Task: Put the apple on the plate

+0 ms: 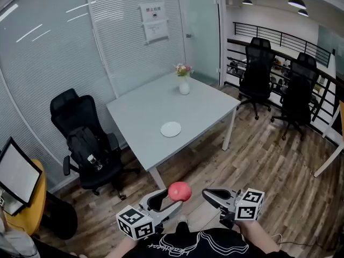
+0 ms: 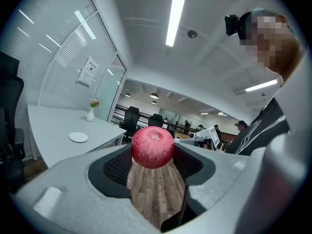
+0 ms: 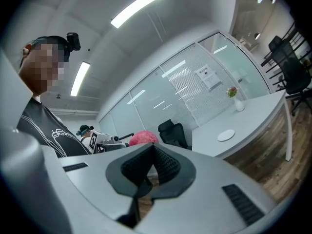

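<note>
Left hand-held gripper [image 1: 174, 197] grasps the red apple [image 1: 179, 190] at lower centre of the head view, while the right hand-held gripper [image 1: 209, 195] is clenched, empty. Pickup looks done. The white plate [image 1: 171, 129], mid-frame on the tabletop [image 1: 141, 112], lies well apart, so carrying and placing remain.

Glossy apple [image 2: 152, 147], matt table [image 1: 156, 109], wood-plank floor [image 1: 269, 160]

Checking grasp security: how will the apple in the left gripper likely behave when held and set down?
The apple looks round and glossy, pinched at the tips of the left gripper, so it may slip. On the flat plate it could roll unless set down gently. It seems firm, unlikely to deform.
</note>
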{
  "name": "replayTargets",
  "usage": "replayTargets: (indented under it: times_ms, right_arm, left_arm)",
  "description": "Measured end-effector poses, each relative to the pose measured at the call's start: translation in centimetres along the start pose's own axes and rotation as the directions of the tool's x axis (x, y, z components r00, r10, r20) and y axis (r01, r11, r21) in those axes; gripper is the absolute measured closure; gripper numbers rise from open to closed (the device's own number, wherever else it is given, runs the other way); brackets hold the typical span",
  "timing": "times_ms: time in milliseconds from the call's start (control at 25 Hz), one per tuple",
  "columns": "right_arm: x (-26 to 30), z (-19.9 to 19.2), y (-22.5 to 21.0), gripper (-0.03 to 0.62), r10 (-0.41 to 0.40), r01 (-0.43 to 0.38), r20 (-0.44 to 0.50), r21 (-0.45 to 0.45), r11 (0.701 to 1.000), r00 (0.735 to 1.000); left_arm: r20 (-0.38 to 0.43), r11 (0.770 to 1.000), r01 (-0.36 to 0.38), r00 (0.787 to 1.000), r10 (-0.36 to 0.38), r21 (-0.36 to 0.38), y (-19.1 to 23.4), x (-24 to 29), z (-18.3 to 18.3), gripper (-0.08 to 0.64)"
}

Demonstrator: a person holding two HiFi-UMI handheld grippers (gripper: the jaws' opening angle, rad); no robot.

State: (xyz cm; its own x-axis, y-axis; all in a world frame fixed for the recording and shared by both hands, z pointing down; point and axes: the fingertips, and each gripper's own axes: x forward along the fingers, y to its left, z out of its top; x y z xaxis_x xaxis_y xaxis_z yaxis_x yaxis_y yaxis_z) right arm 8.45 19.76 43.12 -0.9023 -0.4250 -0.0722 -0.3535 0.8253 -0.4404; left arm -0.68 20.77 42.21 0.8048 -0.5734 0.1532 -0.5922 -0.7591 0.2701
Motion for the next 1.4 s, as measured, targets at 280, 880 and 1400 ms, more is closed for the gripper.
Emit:
replayTargets:
  times_ms: [280,880,1400]
  right_arm:
    - [4.5,1.6,-7.0,0.584,-0.039,0.039,-0.001,0.050,0.998,0.999]
    - [16.9,7.7,-18.9,0.584,-0.101,0.102,-0.025,0.021,0.995,0.995]
    - [21.3,8.5,-24.6,0.584,-0.064,0.066,-0.055,0.039,0.997,0.996]
  left_arm:
    - [-0.025,0.999,0.019,0.999,-0.019,-0.034,7.7,3.8,1.3,0.282]
    - [0.019,0.998,0.051,0.999,-0.050,-0.031,25.0,9.5,8.1,0.282]
    - [0.021,0.999,-0.019,1.000,0.020,-0.036,31.3,11.8,9.0,0.282]
